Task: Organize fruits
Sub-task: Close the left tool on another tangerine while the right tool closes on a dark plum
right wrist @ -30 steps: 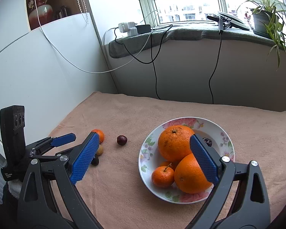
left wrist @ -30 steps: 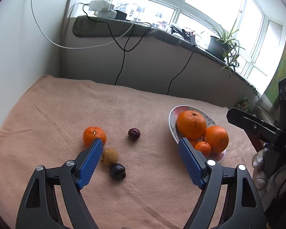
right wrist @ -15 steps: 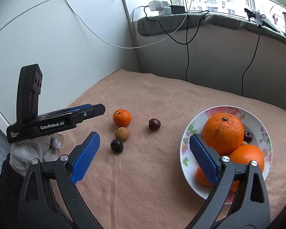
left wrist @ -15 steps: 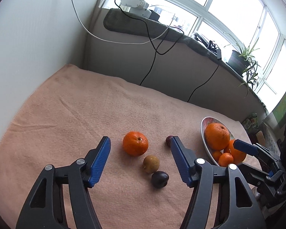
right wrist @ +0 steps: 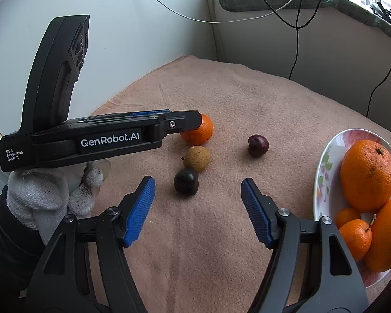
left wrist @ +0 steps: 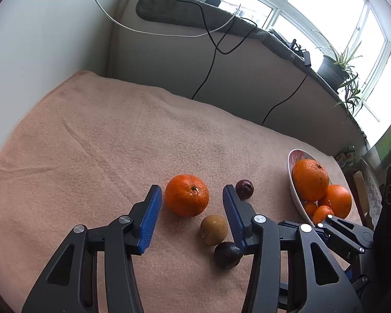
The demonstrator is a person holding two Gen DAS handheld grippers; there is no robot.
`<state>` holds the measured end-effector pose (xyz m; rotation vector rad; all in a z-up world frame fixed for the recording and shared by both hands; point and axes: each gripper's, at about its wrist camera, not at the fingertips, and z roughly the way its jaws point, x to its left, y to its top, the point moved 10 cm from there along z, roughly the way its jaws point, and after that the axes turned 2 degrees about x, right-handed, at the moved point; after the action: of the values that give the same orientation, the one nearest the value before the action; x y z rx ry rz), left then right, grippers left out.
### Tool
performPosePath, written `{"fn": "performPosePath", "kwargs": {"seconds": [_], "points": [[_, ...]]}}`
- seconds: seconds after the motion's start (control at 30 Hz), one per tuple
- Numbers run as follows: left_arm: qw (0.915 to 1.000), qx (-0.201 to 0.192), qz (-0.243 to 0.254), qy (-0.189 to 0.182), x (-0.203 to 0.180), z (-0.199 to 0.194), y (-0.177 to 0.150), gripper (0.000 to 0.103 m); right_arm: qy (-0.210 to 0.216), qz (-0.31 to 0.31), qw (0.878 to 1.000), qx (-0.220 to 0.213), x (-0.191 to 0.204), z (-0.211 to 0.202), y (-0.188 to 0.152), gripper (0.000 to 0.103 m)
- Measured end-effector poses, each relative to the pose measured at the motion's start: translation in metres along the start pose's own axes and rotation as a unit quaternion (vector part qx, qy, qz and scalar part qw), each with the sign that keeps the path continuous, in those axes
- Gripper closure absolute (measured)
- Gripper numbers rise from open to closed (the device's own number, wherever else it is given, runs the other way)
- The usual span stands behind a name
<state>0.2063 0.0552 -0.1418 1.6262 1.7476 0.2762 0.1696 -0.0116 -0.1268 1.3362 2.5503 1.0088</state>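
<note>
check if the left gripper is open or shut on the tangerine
Open: the left gripper has a finger either side of the tangerine, gaps visible, not yet clamped.

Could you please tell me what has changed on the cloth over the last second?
The left gripper swung away from the floral plate and closed in on the loose orange mandarin, its open jaws now flanking it without gripping. The right gripper left the plate and moved toward the loose fruit, still open. No fruit has moved.

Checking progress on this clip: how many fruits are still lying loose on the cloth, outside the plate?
4: a tangerine between the open left gripper fingers, a brown fruit just nearer, a dark plum nearest, and another plum toward the plate. None seems hidden.
</note>
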Motion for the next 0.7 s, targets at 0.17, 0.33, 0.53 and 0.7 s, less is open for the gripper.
{"fn": "performPosePath", "kwargs": {"seconds": [0.17, 0.33, 0.53, 0.7], "points": [[0.9999, 0.011, -0.004, -0.002, 0.004, 0.010, -0.002, 0.058, 0.006, -0.002, 1.000, 0.012, 0.003, 0.014, -0.002, 0.043], [0.9997, 0.022, -0.006, -0.001, 0.007, 0.017, -0.004, 0.062, 0.006, -0.003, 1.000, 0.023, 0.003, 0.025, -0.003, 0.052], [0.9997, 0.023, -0.006, -0.005, 0.006, 0.018, -0.004, 0.064, 0.005, -0.005, 1.000, 0.030, 0.004, 0.034, -0.002, 0.055], [0.9997, 0.021, -0.006, -0.006, 0.006, 0.019, -0.002, 0.064, 0.009, -0.006, 0.999, 0.039, 0.004, 0.042, -0.001, 0.069]]}}
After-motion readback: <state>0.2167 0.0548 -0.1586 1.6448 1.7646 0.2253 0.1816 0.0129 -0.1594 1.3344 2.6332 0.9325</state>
